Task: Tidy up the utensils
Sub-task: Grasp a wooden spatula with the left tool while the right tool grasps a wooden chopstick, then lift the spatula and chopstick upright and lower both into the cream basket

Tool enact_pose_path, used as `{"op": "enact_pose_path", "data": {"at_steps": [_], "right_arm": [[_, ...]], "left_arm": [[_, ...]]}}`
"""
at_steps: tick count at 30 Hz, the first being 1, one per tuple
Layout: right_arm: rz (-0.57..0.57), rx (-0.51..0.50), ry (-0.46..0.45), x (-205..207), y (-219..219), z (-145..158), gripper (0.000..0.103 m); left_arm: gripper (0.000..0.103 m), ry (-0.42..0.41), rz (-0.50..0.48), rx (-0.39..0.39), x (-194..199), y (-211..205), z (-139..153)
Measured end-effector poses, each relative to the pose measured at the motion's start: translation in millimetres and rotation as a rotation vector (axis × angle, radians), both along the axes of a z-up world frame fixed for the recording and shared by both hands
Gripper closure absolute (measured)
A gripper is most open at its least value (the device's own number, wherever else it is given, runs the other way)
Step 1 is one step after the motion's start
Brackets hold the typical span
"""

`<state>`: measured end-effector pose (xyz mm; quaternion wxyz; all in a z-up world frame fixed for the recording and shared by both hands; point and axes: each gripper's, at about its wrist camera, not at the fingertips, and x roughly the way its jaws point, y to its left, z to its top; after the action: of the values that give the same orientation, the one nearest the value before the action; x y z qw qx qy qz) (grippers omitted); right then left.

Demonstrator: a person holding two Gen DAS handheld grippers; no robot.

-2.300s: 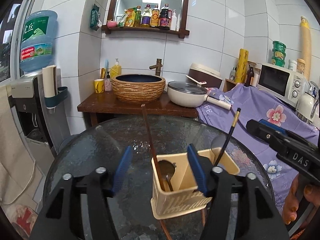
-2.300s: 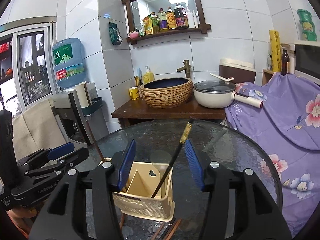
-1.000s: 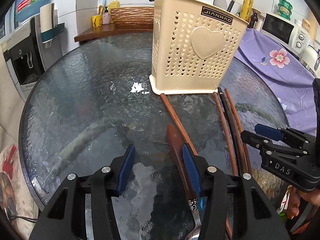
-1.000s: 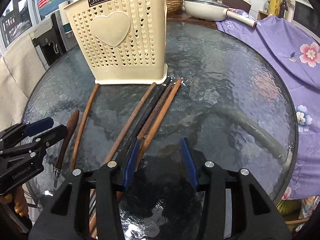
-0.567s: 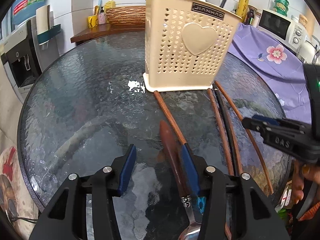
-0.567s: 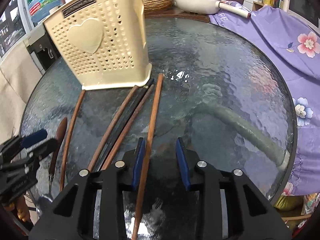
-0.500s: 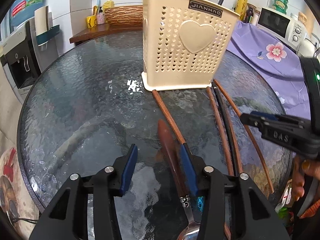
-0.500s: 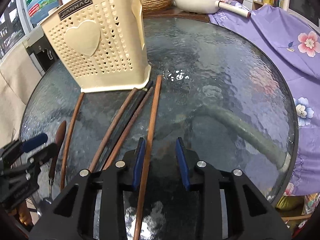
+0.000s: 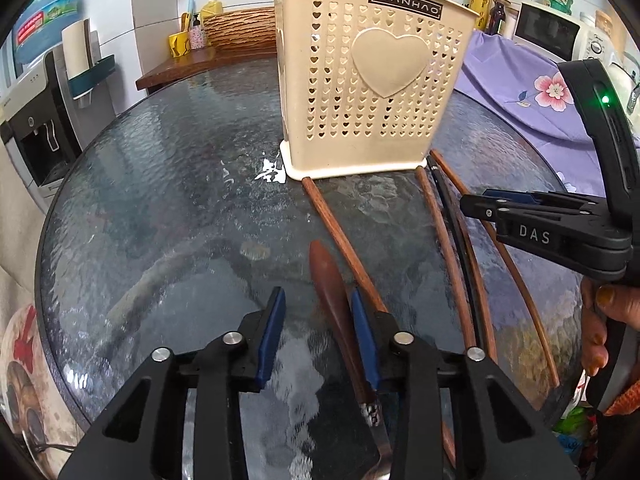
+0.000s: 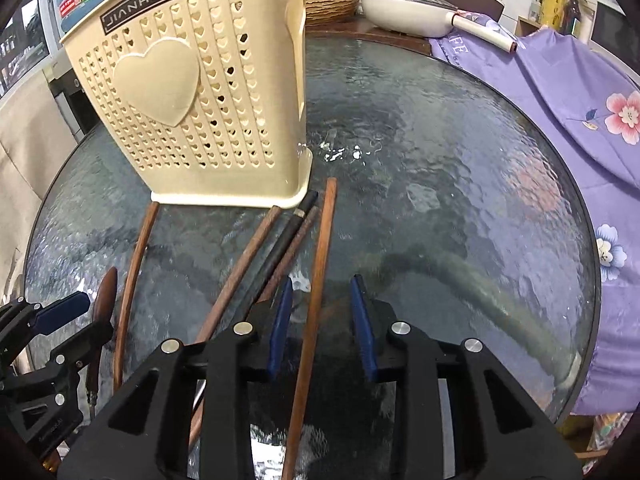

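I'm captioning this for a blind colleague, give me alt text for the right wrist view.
The right gripper straddles one brown chopstick lying on a round glass table, pads not touching it. More chopsticks lie before a cream utensil basket.

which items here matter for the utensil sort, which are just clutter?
Job:
- cream holder
- wood-handled spoon, between the closing left gripper fingers
- brown chopstick, between the right gripper fingers
- other loose chopsticks

Clutter:
- pan
- woven basin
- microwave
- purple floral cloth
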<state>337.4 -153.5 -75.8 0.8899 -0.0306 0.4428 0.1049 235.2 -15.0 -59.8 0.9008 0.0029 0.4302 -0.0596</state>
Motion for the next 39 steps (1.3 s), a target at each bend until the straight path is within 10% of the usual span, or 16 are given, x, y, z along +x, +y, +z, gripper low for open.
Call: {"op": "enact_pose_path", "data": {"at_steps": [19,39], "right_arm": [[-0.022,-0.029,-0.032,39,0,-3,0.095],[-0.05,0.191,-0.164,3,-40,39,0.096]], "left_arm": [[0.085,-0.004,0.002,-0.005,18,1,1],[0.088,-0.112,0.034,-0.065,10,21,41]]}}
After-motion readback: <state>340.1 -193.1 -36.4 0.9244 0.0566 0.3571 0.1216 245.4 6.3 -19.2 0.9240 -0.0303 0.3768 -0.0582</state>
